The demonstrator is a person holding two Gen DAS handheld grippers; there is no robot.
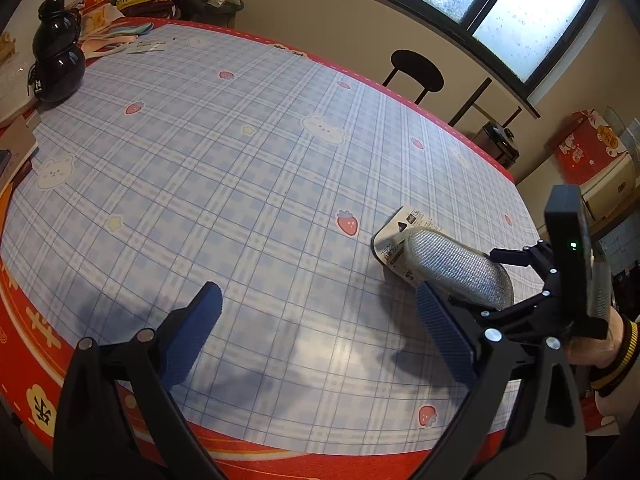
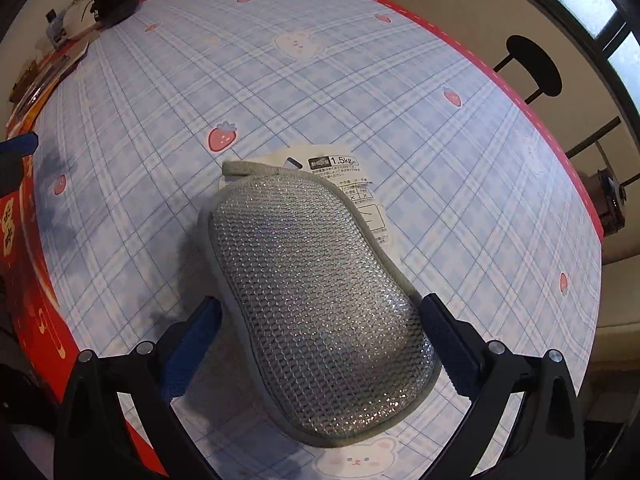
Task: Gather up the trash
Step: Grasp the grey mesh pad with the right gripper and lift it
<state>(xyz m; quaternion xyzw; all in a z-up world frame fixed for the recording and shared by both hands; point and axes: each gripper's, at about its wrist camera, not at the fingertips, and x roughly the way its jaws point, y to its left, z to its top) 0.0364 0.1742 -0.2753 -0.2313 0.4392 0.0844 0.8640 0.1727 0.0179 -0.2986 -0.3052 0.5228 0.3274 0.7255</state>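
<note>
The table, under a blue checked cloth printed with strawberries and bears and edged in red, filled both views, and the step in hand looked like sweeping a scrap of trash across it rather than lifting it. The right gripper held a silver mesh sponge clamped between its blue fingers, the sponge reaching forward toward twelve o'clock with its far end lying over a white printed label, the trash here, so that only the label's upper and right-hand parts showed. In the left wrist view the same sponge and label sat at about three o'clock, near the table's right edge. The left gripper hovered over bare cloth with its jaws spread wide and nothing between them. By my judgement the next move called for pressing the sponge flat on the label and dragging it toward an edge, or for the left gripper to come across and pinch the thin paper, which would be hard to lift off a smooth cloth. Little stood in the way: a black gourd-shaped bottle and a pile of papers and packets sat well apart at ten to eleven o'clock, and a black stool stood beyond the far edge at one o'clock.
</note>
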